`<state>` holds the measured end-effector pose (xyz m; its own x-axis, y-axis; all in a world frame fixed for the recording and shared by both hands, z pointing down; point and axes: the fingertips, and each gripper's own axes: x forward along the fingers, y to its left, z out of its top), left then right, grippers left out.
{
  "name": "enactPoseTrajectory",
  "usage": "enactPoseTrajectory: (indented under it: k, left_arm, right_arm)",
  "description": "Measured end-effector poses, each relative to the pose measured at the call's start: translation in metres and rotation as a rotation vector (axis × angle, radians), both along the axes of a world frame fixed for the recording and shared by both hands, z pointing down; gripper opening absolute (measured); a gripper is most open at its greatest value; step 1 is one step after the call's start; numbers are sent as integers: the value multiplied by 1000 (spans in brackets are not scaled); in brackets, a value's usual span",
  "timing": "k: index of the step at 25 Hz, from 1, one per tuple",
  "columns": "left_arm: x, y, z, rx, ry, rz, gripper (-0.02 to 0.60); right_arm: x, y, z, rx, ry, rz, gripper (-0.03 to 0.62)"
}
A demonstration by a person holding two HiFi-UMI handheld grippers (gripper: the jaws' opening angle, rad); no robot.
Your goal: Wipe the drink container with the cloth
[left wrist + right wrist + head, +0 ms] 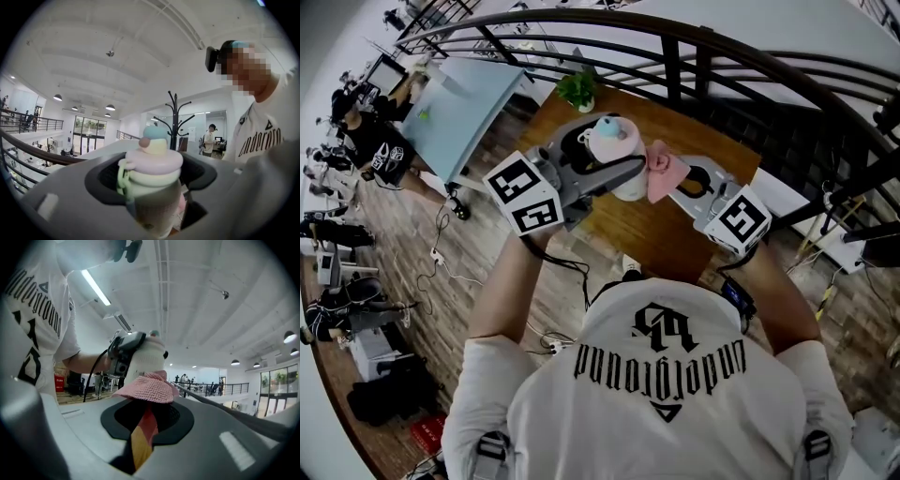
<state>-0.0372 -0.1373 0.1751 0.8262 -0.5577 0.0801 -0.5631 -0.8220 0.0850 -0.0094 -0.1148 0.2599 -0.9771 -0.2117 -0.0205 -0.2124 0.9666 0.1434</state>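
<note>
Wooden surface (661, 234) on a mezzanine, with a dark railing (703, 56) just past its far edge, beyond both tools. Left hand-held gripper (614, 171) is clamped wide on the drink bottle (617, 141), one jaw each side of the body, below the pastel lid. Right hand-held gripper (680, 183) is closed on the pink knitted cloth (664, 169). The cloth fans out ahead of its jaws & lies against the bottle side facing it.

Exact contact patch is hard to make out: the cloth covers it in right gripper view, and the bottle itself hides it in left gripper view. Bottle's base is cut off by the left jaws in every view, so can't tell if it rests on the wood or hangs above. Cloth's tail drops between the right jaws as a red/yellow strip, end out of sight. Near edge of the surface is hidden under the person's shoulders.

Room: bare wood below & behind both tools, toward the person. Potted plant (578, 89) sits on the far corner beyond the left hand-held gripper, well apart from the bottle. Outboard of the right hand-held gripper, the surface's edge lies near.
</note>
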Motion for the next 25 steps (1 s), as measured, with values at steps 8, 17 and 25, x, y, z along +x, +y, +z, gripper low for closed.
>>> enactPoseTrajectory:
  k: [8,17,25]
  left_arm:
    - [1,9,14,10,-39,39,388]
    - [-1,25,17,42,-34,92,389]
    - [0,27,18,54,-44,123,389]
  right_arm:
    - [-6,5,30,-64,37,-51,46]
    - [-9,6,-71,46,-65,-117,46]
    - [-16,5,43,-113,70,-157,46]
